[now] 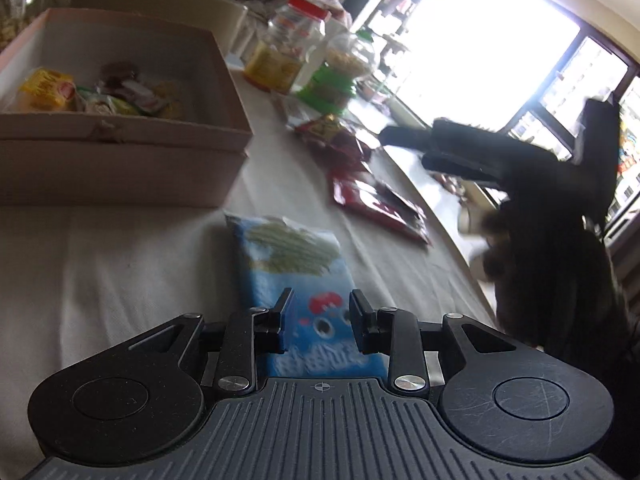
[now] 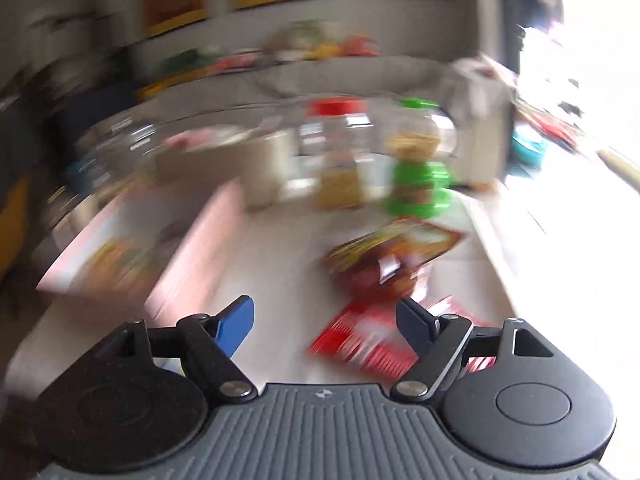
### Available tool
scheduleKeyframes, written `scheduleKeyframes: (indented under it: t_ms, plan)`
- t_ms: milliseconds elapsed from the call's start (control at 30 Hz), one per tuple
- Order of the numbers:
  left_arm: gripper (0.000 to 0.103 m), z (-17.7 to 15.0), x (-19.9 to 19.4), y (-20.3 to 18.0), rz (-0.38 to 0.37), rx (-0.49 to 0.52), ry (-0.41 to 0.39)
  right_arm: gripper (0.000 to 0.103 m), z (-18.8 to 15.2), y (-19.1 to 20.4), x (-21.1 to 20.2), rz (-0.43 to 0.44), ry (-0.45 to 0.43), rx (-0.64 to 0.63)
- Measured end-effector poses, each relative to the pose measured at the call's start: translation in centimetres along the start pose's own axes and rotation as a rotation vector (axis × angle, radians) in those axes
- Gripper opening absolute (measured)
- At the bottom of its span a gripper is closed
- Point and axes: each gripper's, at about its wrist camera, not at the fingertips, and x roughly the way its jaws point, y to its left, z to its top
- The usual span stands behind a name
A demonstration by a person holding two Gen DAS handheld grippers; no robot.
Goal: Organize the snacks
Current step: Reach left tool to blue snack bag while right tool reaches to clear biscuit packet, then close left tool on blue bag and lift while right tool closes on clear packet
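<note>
A blue snack bag (image 1: 290, 258) lies lengthwise on the white tablecloth (image 1: 120, 264), and my left gripper (image 1: 320, 308) is shut on its near half. The pink box (image 1: 120, 136), just ahead to the left, holds several wrapped snacks. My right gripper (image 1: 404, 146) shows as a dark shape held by a hand above the table's right edge. In its own blurred view my right gripper (image 2: 326, 320) is open with nothing between the fingers. It hangs over flat red packets (image 2: 360, 340). A red and yellow packet (image 2: 392, 252) lies beyond them, with the pink box (image 2: 192, 264) to its left.
Red packets (image 1: 376, 200) lie right of the bag, near the table's right edge (image 1: 440, 220). A red-lidded jar (image 1: 288, 48) and a green-lidded jar (image 1: 344, 64) stand at the back. A beige box (image 1: 160, 4) stands behind the pink one. A bright window fills the right.
</note>
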Motion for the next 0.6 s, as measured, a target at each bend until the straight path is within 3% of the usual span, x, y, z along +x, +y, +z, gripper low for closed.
scheduleKeyframes:
  t_ms: [133, 233, 367, 433, 500, 600]
  plan:
    - [0.033, 0.0, -1.0, 1.2, 0.086, 0.013, -0.072, 0.079, 4.7, -0.1, 6.5, 0.042, 0.062, 0.019]
    - [0.033, -0.1, -2.0, 2.4, 0.074, -0.018, -0.072, 0.079, 6.8, 0.7, 11.9, 0.010, 0.125, -0.001]
    - [0.033, -0.3, -3.3, 3.7, 0.054, -0.036, -0.075, 0.070, 7.4, 1.5, 17.5, -0.011, 0.231, -0.025]
    - [0.033, -0.4, -3.6, 4.2, 0.042, -0.050, -0.078, 0.063, 6.7, 2.1, 18.7, -0.036, 0.267, -0.057]
    - [0.033, -0.3, -3.3, 4.6, 0.032, -0.067, -0.081, 0.048, 6.0, 2.7, 18.6, -0.066, 0.265, -0.105]
    - [0.033, -0.4, -3.0, 4.9, 0.016, -0.084, -0.075, 0.035, 5.0, 3.0, 16.5, -0.009, 0.285, -0.118]
